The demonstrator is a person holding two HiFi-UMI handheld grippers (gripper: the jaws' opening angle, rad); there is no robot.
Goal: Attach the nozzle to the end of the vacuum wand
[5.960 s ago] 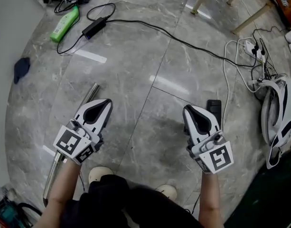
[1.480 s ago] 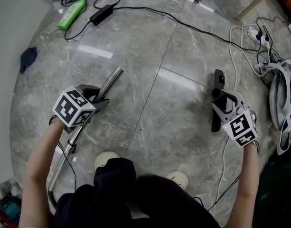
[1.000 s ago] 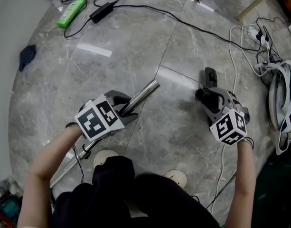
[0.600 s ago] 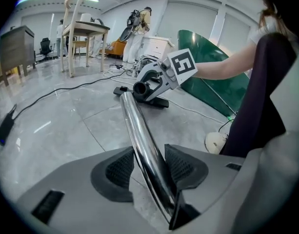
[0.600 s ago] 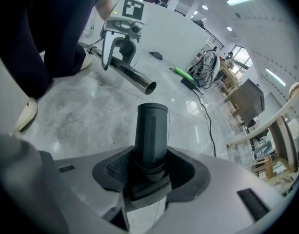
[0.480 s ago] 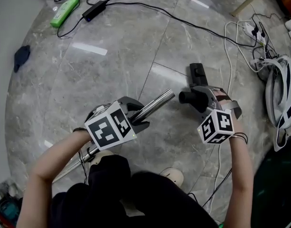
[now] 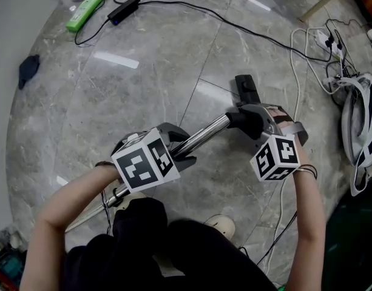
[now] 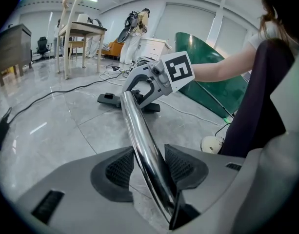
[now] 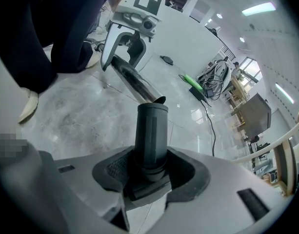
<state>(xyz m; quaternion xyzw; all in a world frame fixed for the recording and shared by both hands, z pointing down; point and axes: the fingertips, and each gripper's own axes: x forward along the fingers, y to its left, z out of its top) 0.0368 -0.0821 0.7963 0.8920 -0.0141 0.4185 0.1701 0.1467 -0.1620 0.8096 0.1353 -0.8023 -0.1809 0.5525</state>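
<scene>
A chrome vacuum wand (image 7: 201,136) runs from lower left up to the right, lifted off the floor. My left gripper (image 7: 179,145) is shut on its shaft; in the left gripper view the wand (image 8: 139,130) lies between both ribbed pads of that gripper (image 8: 147,167). My right gripper (image 7: 255,120) is shut on the black nozzle (image 7: 245,105), gripping its round neck (image 9: 151,128). The neck's open mouth meets the wand's tip (image 9: 147,92); how far the tip is in, I cannot tell. The nozzle's flat head (image 8: 110,99) points away from me.
A green bottle (image 7: 85,11) and a black power adapter (image 7: 124,12) with its cable lie at the far left. A blue cloth (image 7: 28,71) is near the wall. White cords (image 7: 307,53) and a white appliance (image 7: 355,138) sit right. Wooden furniture legs (image 7: 319,5) stand behind.
The right gripper has carried the nozzle left, closing the gap until its neck reaches the wand's tip. The left gripper and wand have barely shifted since half a second ago.
</scene>
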